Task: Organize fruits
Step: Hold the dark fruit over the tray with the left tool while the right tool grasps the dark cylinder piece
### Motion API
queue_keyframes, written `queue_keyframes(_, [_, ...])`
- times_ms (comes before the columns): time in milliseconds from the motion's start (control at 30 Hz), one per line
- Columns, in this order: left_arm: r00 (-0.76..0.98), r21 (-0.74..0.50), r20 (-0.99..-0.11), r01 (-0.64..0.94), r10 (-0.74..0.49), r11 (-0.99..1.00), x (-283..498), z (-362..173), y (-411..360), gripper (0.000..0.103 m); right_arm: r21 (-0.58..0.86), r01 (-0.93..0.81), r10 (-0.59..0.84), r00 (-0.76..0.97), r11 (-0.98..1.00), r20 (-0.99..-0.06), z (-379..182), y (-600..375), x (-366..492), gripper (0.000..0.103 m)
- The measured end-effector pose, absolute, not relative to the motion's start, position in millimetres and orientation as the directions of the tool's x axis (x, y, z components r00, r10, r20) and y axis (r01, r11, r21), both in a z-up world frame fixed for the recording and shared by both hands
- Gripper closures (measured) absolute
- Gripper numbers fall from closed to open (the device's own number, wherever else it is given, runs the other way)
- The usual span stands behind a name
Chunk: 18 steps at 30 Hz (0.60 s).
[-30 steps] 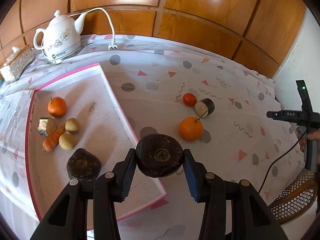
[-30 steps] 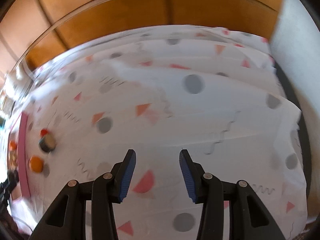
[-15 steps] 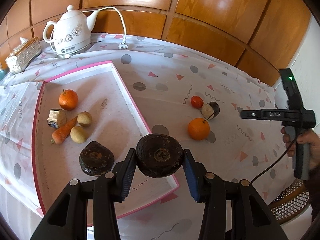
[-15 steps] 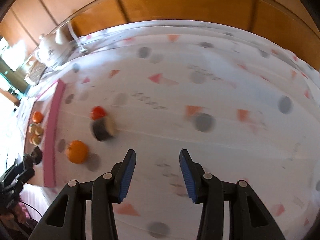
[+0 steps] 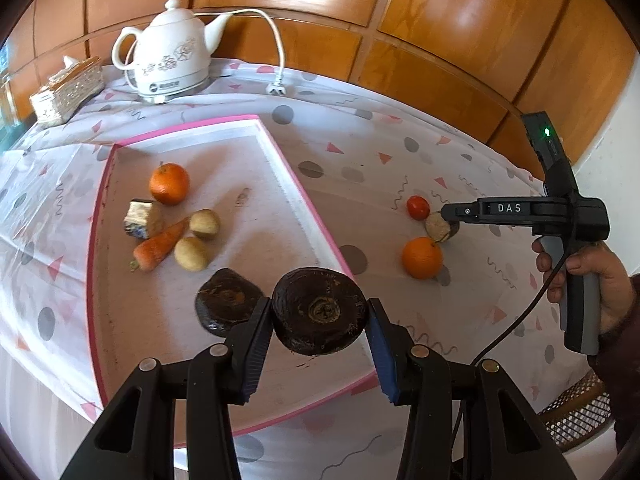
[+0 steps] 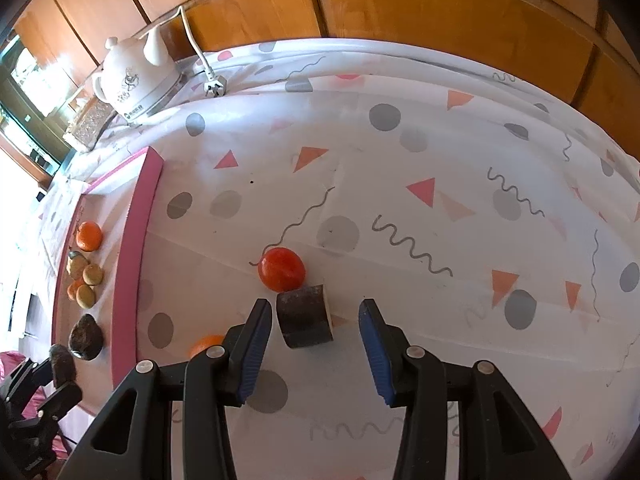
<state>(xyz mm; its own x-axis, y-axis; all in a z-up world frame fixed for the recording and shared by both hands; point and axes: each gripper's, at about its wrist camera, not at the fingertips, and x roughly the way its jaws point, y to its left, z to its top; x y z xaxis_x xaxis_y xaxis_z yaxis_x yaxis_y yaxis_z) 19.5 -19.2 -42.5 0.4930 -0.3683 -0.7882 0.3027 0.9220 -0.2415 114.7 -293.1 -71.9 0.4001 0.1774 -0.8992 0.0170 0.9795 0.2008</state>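
A dark round fruit (image 5: 319, 311) was pinched by the left hand-held gripper (image 5: 318, 330) over the pink tray's (image 5: 94, 240) near right edge. The right hand-held gripper (image 6: 316, 338) was spread around a dark cut piece (image 6: 305, 316) on the bench (image 6: 440, 152), touching a red tomato (image 6: 281, 269).

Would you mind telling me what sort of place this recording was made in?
Most likely a home dining or kitchen corner: a table under a patterned tablecloth, a white electric kettle with its cord unplugged, and wood-panelled walls behind.
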Motion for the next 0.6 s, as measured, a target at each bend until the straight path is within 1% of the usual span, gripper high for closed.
queue_keyframes(167, [0.519,-0.244,-0.781,0.258,-0.347,0.935,19.4,-38.7,-1.0,0.056,0.204,0.020,0.180,0.390,0.979,-0.903,-77.2,-292.6,117.5,0.057])
queue_keyframes(367, [0.555,-0.248,-0.778,0.161,-0.295,0.955,20.1,-36.6,31.9,0.056,0.198,0.025,0.174,0.378,0.980,-0.909,-85.2,-293.1,121.3,0.057])
queue_keyframes(400, [0.560,-0.250,-0.778,0.142,-0.286,0.958,20.7,-36.2,38.2,0.056,0.198,0.023,0.175,0.376,0.980,-0.910,-86.1,-292.8,121.5,0.058])
queue_keyframes(433, [0.565,-0.248,-0.777,0.128,-0.276,0.960,21.0,-35.9,41.6,0.056,0.196,0.017,0.176,0.376,0.980,-0.910,-86.7,-292.3,121.4,0.065])
queue_keyframes(500, [0.577,-0.246,-0.775,0.099,-0.257,0.964,20.7,-34.9,51.2,0.056,0.196,-0.004,0.183,0.381,0.981,-0.906,-85.8,-289.2,120.3,0.074])
queue_keyframes(600, [0.590,-0.255,-0.772,0.052,-0.236,0.965,20.7,-33.6,63.5,0.056,0.158,-0.031,0.158,0.389,0.987,-0.908,-83.9,-284.7,116.1,0.075])
